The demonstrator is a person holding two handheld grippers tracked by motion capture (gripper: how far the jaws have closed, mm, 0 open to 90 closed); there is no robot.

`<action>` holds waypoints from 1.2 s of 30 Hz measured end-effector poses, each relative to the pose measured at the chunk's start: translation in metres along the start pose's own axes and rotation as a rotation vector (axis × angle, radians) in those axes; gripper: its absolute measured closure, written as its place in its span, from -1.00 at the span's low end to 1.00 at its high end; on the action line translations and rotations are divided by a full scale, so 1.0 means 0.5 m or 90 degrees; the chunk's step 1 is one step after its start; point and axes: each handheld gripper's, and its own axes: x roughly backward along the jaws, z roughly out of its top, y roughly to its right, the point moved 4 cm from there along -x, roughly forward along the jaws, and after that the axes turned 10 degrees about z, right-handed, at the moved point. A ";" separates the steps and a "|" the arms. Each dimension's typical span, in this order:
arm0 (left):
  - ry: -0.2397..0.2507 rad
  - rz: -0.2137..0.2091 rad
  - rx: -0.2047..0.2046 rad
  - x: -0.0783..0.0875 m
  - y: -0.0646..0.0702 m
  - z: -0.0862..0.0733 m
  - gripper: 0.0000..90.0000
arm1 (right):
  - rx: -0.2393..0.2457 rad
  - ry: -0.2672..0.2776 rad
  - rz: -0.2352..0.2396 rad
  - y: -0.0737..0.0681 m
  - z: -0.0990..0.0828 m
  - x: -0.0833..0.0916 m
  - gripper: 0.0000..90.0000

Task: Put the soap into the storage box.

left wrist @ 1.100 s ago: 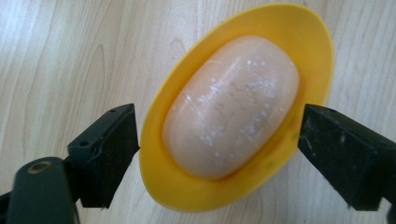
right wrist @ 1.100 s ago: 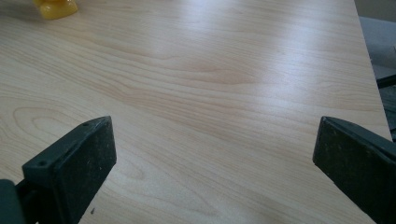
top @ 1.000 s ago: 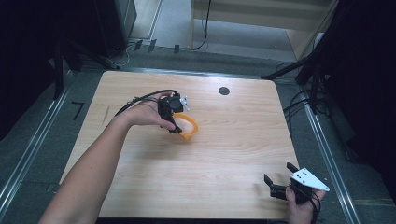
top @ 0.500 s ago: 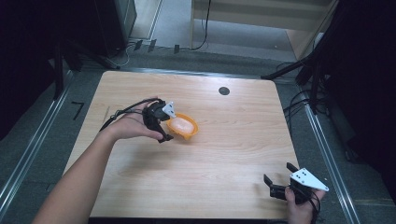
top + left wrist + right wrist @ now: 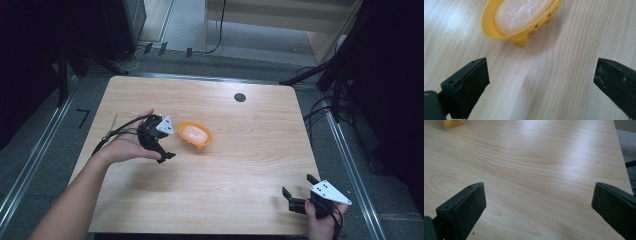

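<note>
At the left of the high view, a forearm comes in from the bottom corner, cut off by the frame edge, and the hand (image 5: 127, 146) holds the left claw (image 5: 165, 150) low over the wooden bench (image 5: 250, 165), with a black cable looping back from it toward the bench's left edge. Much of that claw is covered by the hand and its grey plate, so its jaws are hard to read from above. The left gripper view settles it: the two black jaws stand wide apart with only bare wood between them, gripping nothing.

Just right of that claw, apart from it, sits a yellow soap dish (image 5: 195, 135) on short feet, with a pale bar of soap (image 5: 194, 132) lying in it. In the left gripper view the dish (image 5: 519, 30) lies beyond the jaws and its far end is cut off by the top edge; small dark dots mark its side, too partial to make out as a pattern.

Farther back on the bench is a small dark round spot (image 5: 240, 97); what it is cannot be told.

At the lower right corner, the right claw (image 5: 300, 192) rests near the bench's front edge, the hand (image 5: 320, 220) holding it partly out of frame. Its jaws are spread wide over bare wood, holding nothing. In the right gripper view a yellow scrap of the dish (image 5: 452, 123) shows at the top left corner.
</note>
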 end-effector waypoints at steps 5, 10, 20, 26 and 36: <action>0.018 0.006 0.026 0.023 0.009 -0.038 -1.00 | 0.000 0.000 0.001 0.000 0.000 0.000 -1.00; 0.034 0.015 0.040 0.045 0.030 -0.072 -1.00 | 0.000 -0.001 0.000 0.000 0.000 0.000 -1.00; 0.070 0.042 0.104 0.059 0.078 -0.146 -1.00 | 0.002 -0.006 -0.005 -0.001 0.000 -0.002 -1.00; 0.090 0.062 0.151 0.068 0.090 -0.185 -1.00 | 0.002 -0.006 -0.005 -0.001 0.000 -0.002 -1.00; 0.139 0.105 0.257 0.096 0.108 -0.261 -1.00 | 0.002 -0.007 -0.006 -0.002 0.000 -0.002 -1.00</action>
